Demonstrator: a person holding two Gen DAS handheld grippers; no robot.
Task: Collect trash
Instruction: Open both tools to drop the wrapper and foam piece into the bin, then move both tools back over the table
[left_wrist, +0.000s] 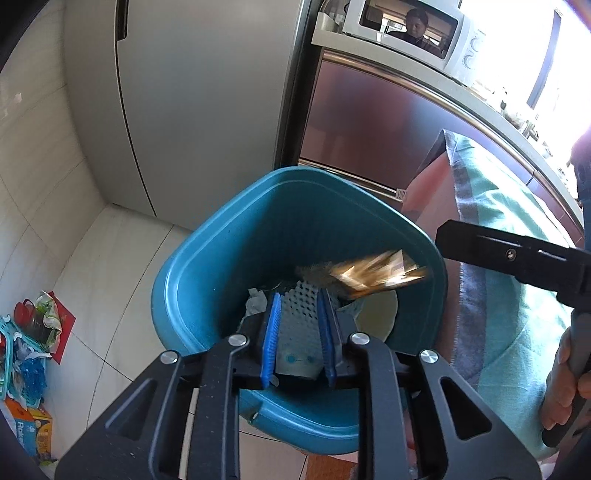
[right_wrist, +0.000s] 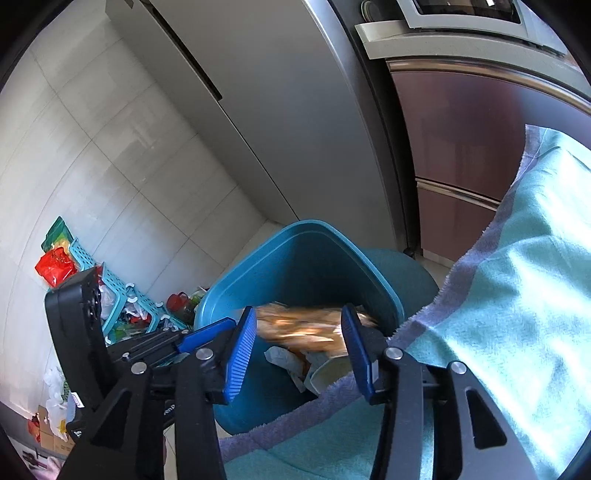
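A teal bin (left_wrist: 221, 258) stands on the floor by the fridge; it also shows in the right wrist view (right_wrist: 314, 251). My left gripper (left_wrist: 299, 332) is over the bin's mouth, shut on a pale dimpled tray piece (left_wrist: 299, 317). My right gripper (right_wrist: 299, 354) is open above the bin. A shiny golden wrapper (right_wrist: 303, 326), blurred by motion, is in the air between its fingers, free of both pads; it also shows in the left wrist view (left_wrist: 380, 273). Crumpled paper and a paper cup (right_wrist: 332, 369) lie inside the bin.
A grey fridge (left_wrist: 184, 103) and a maroon cabinet (left_wrist: 369, 122) stand behind the bin. A teal towel (right_wrist: 517, 277) covers the surface to the right. Plastic baskets and bags (right_wrist: 110, 295) clutter the floor at the left. A microwave (left_wrist: 406, 29) sits on the counter.
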